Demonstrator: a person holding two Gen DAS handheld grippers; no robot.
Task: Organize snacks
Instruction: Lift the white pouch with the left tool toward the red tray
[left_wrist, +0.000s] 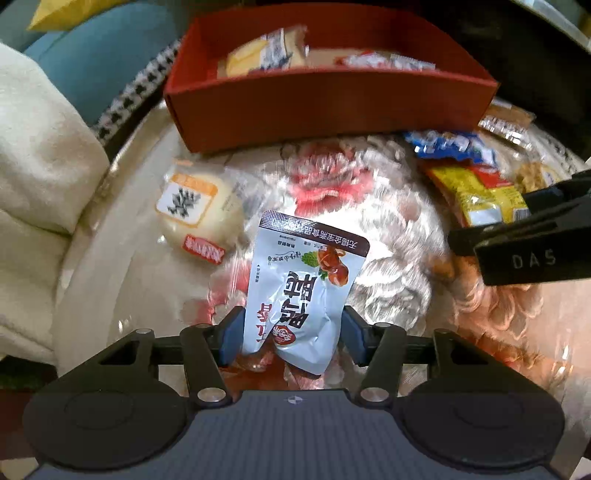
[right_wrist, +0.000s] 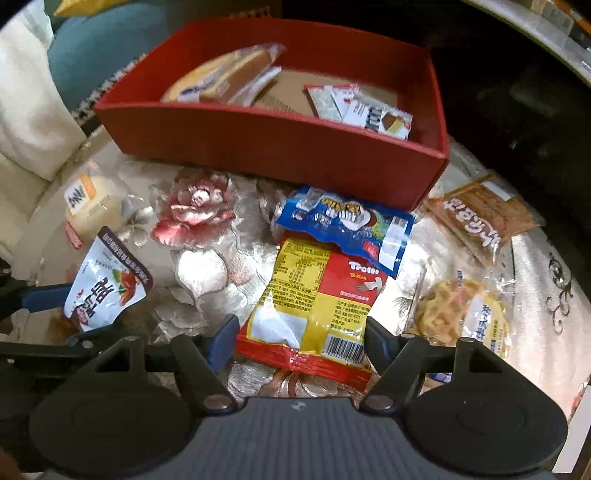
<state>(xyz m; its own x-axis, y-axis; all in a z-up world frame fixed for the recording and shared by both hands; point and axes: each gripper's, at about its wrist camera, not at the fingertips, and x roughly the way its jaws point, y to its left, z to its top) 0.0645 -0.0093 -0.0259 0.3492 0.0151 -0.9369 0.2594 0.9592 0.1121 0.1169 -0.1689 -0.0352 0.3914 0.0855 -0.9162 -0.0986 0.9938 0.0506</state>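
- Left claw: closed on the lower part of a white snack pouch, one blue pad against each side; the packet stands up between the pads, its printed face toward the camera and the print upside down.
- The same pouch shows at the left edge of the right wrist view, tilted, with the left claw's blue pad beside it.
- Right claw: closed to the width of a yellow-and-red Trolli packet, the pads pressing on its two sides near the barcode end.
- A blue packet lies across the far end of the Trolli packet, touching it, just in front of the red box.
- The red box stands open at the far side of the surface, which carries a shiny floral cover. Inside it: a wrapped cake slice at the left and small flat packets at the right.
- A round pale bun in clear wrap lies on the surface left of the pouch, apart from it.
- A brown wafer packet and a waffle packet lie to the right of the Trolli packet.
- A cream cushion sits at the left edge.
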